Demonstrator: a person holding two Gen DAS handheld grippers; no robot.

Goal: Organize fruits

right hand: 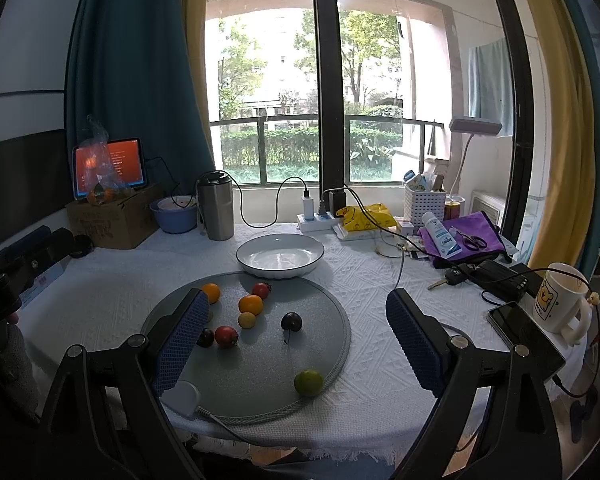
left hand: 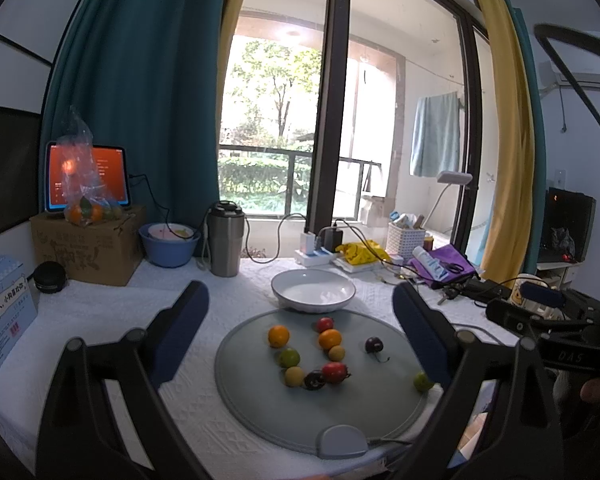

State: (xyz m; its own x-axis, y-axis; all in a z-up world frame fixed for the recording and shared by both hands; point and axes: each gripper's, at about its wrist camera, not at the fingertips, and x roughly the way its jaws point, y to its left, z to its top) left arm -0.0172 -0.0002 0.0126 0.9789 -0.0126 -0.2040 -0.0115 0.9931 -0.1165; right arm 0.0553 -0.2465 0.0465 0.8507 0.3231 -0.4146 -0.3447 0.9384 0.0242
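From the left wrist view, the left gripper [left hand: 300,344] hung above the table with its fingers spread wide and nothing between them. Ahead lay the round grey mat [left hand: 260,412], with small fruits loose on it: an orange one [left hand: 278,336] at about ten o'clock from the mat's middle, a red one [left hand: 324,324] near twelve, a dark cherry [left hand: 374,345] at two with its stem trailing toward four, and a green one [left hand: 423,381] out at the three o'clock rim, partly behind the right finger. The white bowl [left hand: 313,291] sat empty at twelve o'clock, touching the mat's far edge.

From the right wrist view, the right gripper [right hand: 296,336] was likewise spread and empty. The green fruit [right hand: 309,381] lay nearest, at five o'clock on the mat [right hand: 252,396], well apart from the cluster at ten. The dark cherry [right hand: 291,321] sat near centre, its stem pointing toward six. The bowl [right hand: 280,255] stood at twelve.

My judgement: the job was barely begun, with no fruit in the bowl. The fruits looked nearly round, so only the cherry's stem gave any long axis. A good pick would start with an isolated fruit, descend straight over it, and close gently across its widest part, since round fruit rolls and bruises easily.
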